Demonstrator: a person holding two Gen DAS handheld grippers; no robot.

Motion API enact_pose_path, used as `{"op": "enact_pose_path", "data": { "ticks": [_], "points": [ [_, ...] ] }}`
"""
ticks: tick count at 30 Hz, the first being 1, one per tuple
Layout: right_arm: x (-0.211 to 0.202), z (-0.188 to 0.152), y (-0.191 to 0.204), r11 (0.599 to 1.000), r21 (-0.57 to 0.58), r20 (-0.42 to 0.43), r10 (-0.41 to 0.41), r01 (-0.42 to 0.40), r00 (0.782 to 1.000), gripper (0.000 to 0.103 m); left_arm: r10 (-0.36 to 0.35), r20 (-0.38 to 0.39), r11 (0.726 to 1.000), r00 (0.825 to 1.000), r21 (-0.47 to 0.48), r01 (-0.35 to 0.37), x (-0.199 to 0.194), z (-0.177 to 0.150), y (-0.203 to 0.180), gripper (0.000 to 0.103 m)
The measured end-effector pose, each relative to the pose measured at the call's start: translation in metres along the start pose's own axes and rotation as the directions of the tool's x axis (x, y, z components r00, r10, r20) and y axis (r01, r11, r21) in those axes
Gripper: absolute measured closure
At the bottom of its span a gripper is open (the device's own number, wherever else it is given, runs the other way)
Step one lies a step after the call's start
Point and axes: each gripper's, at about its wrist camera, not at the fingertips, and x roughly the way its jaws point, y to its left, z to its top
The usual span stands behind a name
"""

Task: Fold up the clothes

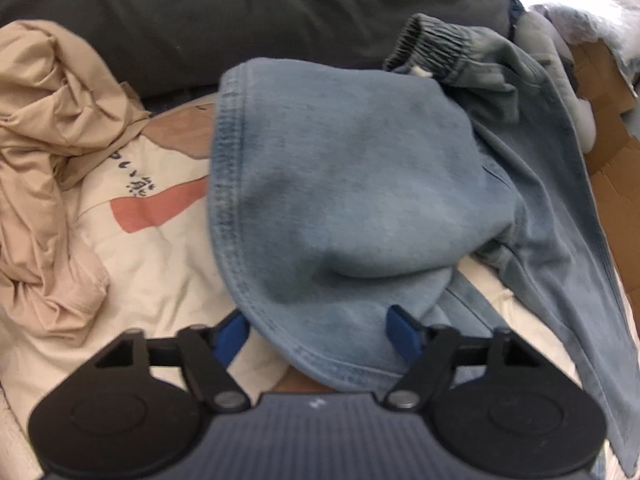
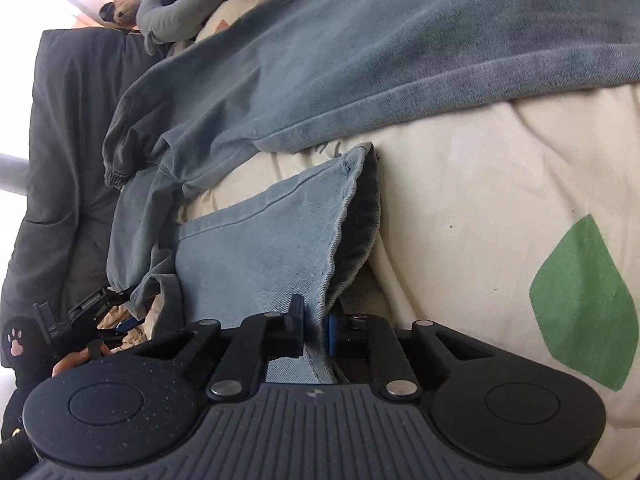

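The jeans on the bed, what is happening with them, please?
A person is folding light blue jeans on a printed bedsheet with two handheld grippers. The right gripper is shut on a hem. The left gripper is open, with denim draped between its fingers. A crumpled beige garment lies beside them.

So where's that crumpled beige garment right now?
In the left wrist view, the beige garment lies bunched at the far left on the cream bedspread, beside the blue jeans and below the dark pillow.
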Motion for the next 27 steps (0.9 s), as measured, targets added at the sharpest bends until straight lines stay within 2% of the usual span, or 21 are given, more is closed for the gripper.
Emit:
{"op": "enact_pose_path", "data": {
  "ticks": [1, 2, 3, 4, 9, 13, 18, 27],
  "points": [
    [-0.001, 0.000, 0.000, 1.000, 0.001, 0.001, 0.006, -0.006, 1.000, 0.098, 0.005, -0.004, 1.000, 1.000, -0.012, -0.005, 0.001, 0.001, 0.003, 0.058],
    [-0.003, 0.000, -0.002, 1.000, 0.023, -0.004, 0.007, -0.007, 1.000, 0.099, 0.006, -0.018, 1.000, 1.000, -0.024, -0.007, 0.002, 0.003, 0.006, 0.069],
    [-0.007, 0.000, -0.003, 0.999, 0.033, 0.000, 0.002, -0.002, 1.000, 0.100, 0.007, -0.033, 0.999, 0.999, -0.036, -0.008, 0.003, 0.004, 0.009, 0.091],
    [-0.010, 0.001, -0.004, 0.999, 0.043, 0.004, -0.004, 0.003, 1.000, 0.100, 0.011, -0.039, 0.999, 0.999, -0.037, -0.012, 0.003, 0.006, 0.011, 0.095],
    [-0.041, -0.001, -0.007, 0.997, 0.067, 0.050, -0.031, 0.028, 0.998, 0.101, -0.001, -0.024, 1.000, 1.000, -0.022, 0.001, -0.009, 0.005, 0.016, 0.098],
    [-0.075, -0.013, -0.029, 0.989, 0.117, 0.095, -0.104, 0.092, 0.990, 0.101, -0.011, -0.031, 1.000, 0.999, -0.005, 0.011, -0.016, 0.002, 0.013, 0.099],
    [-0.109, -0.024, -0.052, 0.972, 0.178, 0.126, -0.177, 0.153, 0.976, 0.101, -0.025, -0.036, 1.000, 0.999, 0.008, 0.026, -0.021, -0.001, 0.012, 0.100],
    [-0.154, -0.031, -0.056, 0.951, 0.194, 0.171, -0.275, 0.242, 0.946, 0.101, -0.048, -0.051, 0.998, 0.998, 0.032, 0.050, -0.041, -0.008, 0.014, 0.100]
  ]
}}
